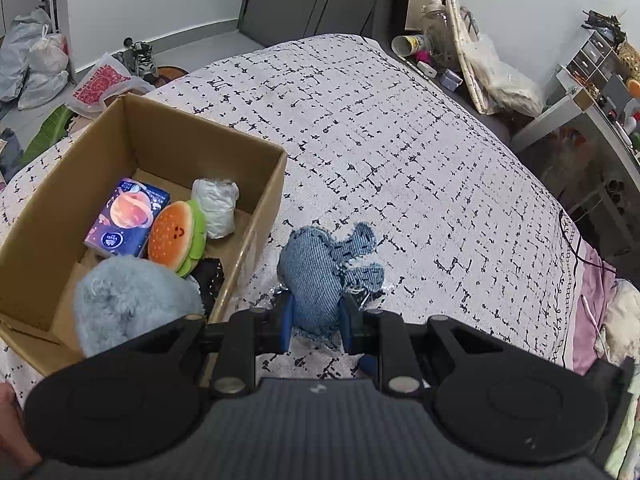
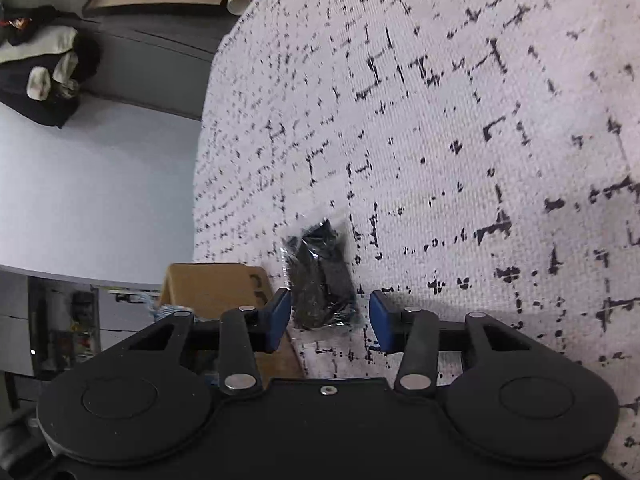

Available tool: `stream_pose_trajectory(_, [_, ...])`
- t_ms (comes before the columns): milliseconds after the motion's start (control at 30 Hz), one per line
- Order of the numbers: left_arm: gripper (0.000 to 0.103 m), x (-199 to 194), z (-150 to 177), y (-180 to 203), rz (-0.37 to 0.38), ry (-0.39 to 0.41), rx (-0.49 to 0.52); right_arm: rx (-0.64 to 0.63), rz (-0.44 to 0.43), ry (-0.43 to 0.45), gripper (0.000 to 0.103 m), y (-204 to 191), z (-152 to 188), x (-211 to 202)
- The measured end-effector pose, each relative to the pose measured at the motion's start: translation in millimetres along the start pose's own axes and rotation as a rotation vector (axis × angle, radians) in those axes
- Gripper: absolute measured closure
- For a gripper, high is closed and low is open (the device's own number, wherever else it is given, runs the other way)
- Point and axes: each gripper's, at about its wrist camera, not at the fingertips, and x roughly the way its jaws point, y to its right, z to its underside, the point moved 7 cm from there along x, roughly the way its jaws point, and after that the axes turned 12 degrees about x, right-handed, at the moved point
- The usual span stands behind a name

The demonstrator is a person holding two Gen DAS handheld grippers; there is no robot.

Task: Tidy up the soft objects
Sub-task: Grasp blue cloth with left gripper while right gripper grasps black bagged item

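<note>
Left tongs (image 1: pixel 316 320) clamped on denim toy (image 1: pixel 316 280): lift clear, swing left over cardboard box (image 1: pixel 256 216). Right tongs (image 2: pixel 330 316) apart around black packet (image 2: pixel 322 276).

- One cardboard box (image 1: pixel 262 184) on the bed
- Inside it: one tissue pack (image 1: pixel 126 218), one burger plush (image 1: pixel 176 236), one white roll (image 1: pixel 216 206), one fluffy blue toy (image 1: pixel 132 304)
- One denim toy (image 1: pixel 316 272)
- One black item in a clear bag (image 2: pixel 322 276)
- Two grippers: left gripper (image 1: pixel 316 322), right gripper (image 2: pixel 330 322)
</note>
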Motion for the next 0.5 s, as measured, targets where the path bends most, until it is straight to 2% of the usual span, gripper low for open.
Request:
stream_pose_trajectory(367, [0.08,3.0,-2.7,-9.9,0.021,-0.008,-0.011,-0.077,0.012,0.065,0.062,-11.3,3.6,21.2])
stream_pose_trajectory(433, [0.08,3.6,-2.2,-12.4,0.02,-0.01,-0.023,-0.111,0.032,0.067,0.075,-11.8,5.3,27.1])
stream_pose_trajectory(467, [0.081,4.0,-2.1,-14.2,0.019,-0.013,-0.032,-0.117,0.047,0.061,0.086,-9.7,5.9,29.2])
stream_pose_trajectory(500, [0.08,4.5,-1.7,-14.9,0.019,-0.015,-0.038,-0.113,0.04,0.056,0.088,-7.8,6.2,29.6])
